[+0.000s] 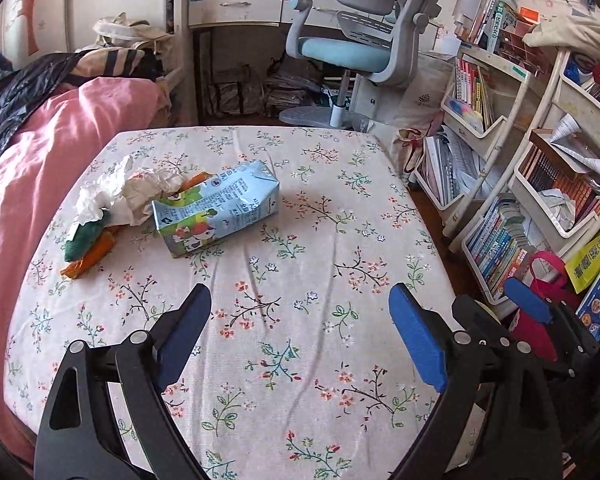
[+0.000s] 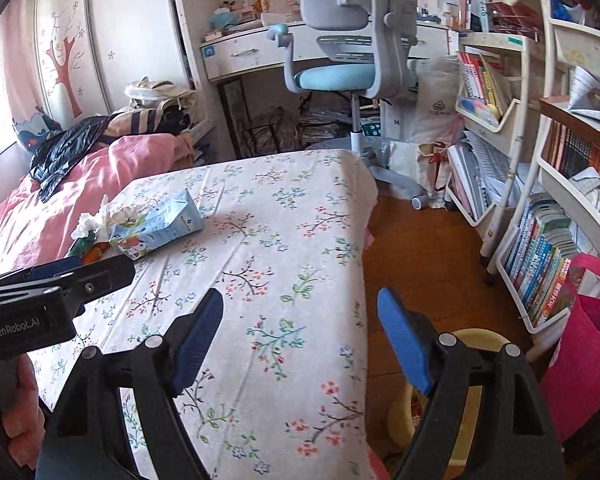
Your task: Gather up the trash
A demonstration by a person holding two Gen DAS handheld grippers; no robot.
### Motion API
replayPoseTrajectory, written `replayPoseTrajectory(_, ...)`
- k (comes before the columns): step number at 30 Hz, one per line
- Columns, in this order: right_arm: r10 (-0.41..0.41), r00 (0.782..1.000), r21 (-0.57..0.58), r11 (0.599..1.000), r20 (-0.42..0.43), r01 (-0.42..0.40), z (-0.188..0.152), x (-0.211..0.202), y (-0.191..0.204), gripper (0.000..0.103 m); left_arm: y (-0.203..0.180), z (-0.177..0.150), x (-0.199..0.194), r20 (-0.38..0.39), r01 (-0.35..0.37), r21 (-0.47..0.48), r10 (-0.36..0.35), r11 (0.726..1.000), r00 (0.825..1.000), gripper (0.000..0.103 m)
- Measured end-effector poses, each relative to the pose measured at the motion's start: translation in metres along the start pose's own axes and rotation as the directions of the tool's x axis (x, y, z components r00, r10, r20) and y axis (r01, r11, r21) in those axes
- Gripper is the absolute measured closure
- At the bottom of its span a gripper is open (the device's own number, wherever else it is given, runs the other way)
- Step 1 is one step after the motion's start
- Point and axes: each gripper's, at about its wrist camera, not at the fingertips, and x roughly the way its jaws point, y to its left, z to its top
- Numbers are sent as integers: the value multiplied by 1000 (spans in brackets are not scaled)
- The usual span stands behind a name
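Cluttered bedroom; my left gripper (image 1: pixel 300 332) and right gripper (image 2: pixel 300 336) are released, empty. The carton (image 1: pixel 216 208) may slip; the tissue (image 1: pixel 112 192) may scatter.

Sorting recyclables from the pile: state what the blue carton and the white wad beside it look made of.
Blue carton: probably coated paperboard, going by the printed faces and folded gable seams. White wad: likely tissue or thin paper, matte, soft and heavily crumpled.

Tablecloth (image 1: pixel 300 240): cream, sprigged with small red, green and blue flowers
Carton (image 1: pixel 216 208): pale blue — green and red cartoon print at one end
Crumpled paper (image 1: pixel 116 192): white
Wrappers (image 1: pixel 88 252): orange and dark green
Blanket (image 1: pixel 28 184): pink
Chair seat (image 1: pixel 340 50): light blue — grey frame
Gripper pads (image 1: pixel 420 336): blue
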Motion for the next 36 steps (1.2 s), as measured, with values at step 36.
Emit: replayPoseTrajectory(36,149,985,-26,988,-91,-152,3,35,59,21,95,70,145,-251,69,75,-48,995,967,21)
